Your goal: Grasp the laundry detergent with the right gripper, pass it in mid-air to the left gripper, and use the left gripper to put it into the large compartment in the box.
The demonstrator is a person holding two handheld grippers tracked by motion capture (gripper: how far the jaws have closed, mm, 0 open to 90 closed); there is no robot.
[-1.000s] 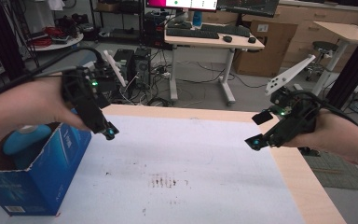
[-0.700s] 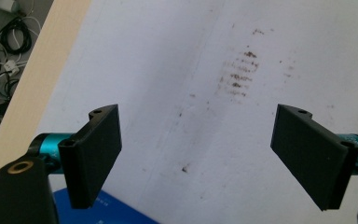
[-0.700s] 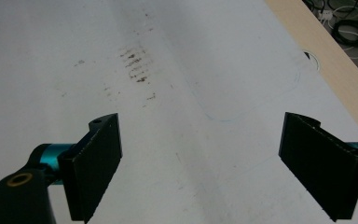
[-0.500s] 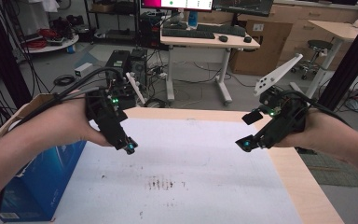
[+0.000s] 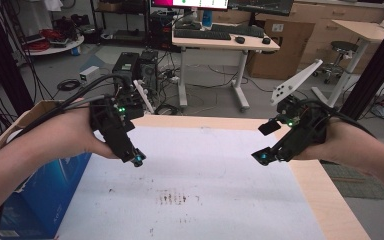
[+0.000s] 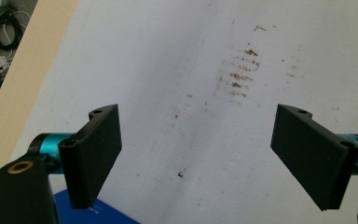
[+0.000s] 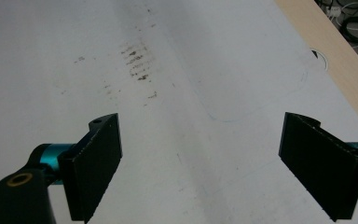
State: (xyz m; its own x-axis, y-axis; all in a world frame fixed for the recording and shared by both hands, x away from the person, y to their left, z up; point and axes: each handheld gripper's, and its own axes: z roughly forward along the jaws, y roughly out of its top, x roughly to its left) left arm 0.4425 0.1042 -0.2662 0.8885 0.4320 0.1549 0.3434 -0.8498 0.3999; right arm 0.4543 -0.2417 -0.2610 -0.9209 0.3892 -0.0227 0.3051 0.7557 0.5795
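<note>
The brown stain (image 5: 172, 197) on the white sheet (image 5: 215, 150) that covers the surface (image 5: 325, 200) serves as the landmark here. The left hand-held gripper (image 5: 137, 160) hovers above the sheet, up and to the left of the stain, its tips pointing down and inward. In the left gripper view this gripper (image 6: 196, 158) has its jaws spread wide with bare sheet between them, and the stain (image 6: 240, 74) lies ahead of them. The right hand-held gripper (image 5: 262, 157) hangs up and to the right of the stain, well apart from the left one, tips also angled inward. In the right gripper view its jaws (image 7: 200, 163) are likewise wide apart and hold nothing, and the stain (image 7: 137, 60) lies ahead and to the left. A blue box (image 5: 45, 195) stands off the sheet's left edge, left of the stain, under the left forearm (image 5: 25, 160).
</note>
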